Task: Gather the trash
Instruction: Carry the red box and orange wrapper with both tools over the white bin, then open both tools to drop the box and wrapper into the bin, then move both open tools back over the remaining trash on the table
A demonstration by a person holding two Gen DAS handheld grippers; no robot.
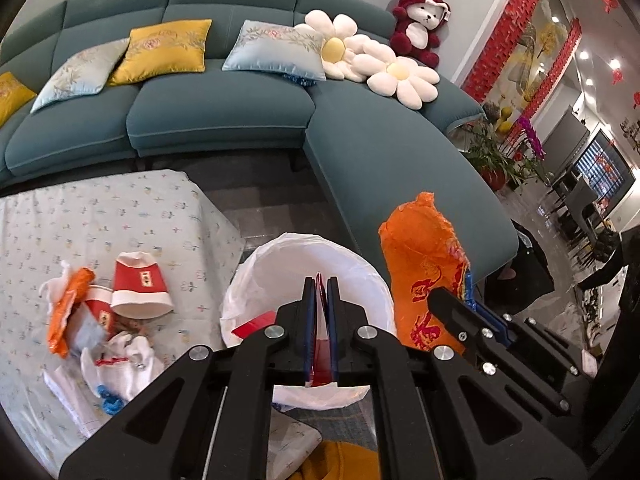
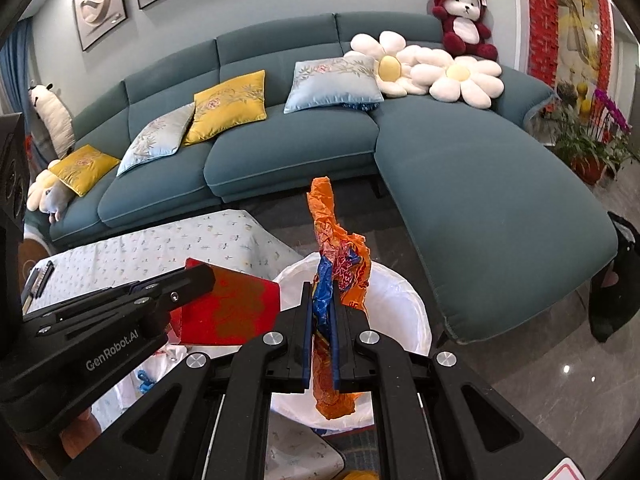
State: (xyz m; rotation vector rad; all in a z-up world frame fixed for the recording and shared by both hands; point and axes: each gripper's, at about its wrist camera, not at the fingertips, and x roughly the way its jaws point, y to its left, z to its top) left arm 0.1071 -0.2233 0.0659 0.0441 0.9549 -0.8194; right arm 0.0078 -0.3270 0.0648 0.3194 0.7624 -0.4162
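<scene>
Teal sofa (image 2: 288,152) cushions curve behind a white-lined trash bin (image 2: 404,300), over which both grippers hang. The right gripper (image 2: 321,312) has its jaws clamped on a crumpled orange wrapper (image 2: 332,232) that stands up above the bin, and the left gripper (image 1: 321,300) just beside it has its jaws clamped on a flat red card (image 2: 228,308). More trash, red paper cups (image 1: 138,286) among it, lies on the patterned worktop (image 1: 120,208) near the bin.

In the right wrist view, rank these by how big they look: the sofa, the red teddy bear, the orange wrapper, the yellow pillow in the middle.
1. sofa
2. orange wrapper, inflated by nearness
3. yellow pillow and teddy bear: too alike to rank
</scene>
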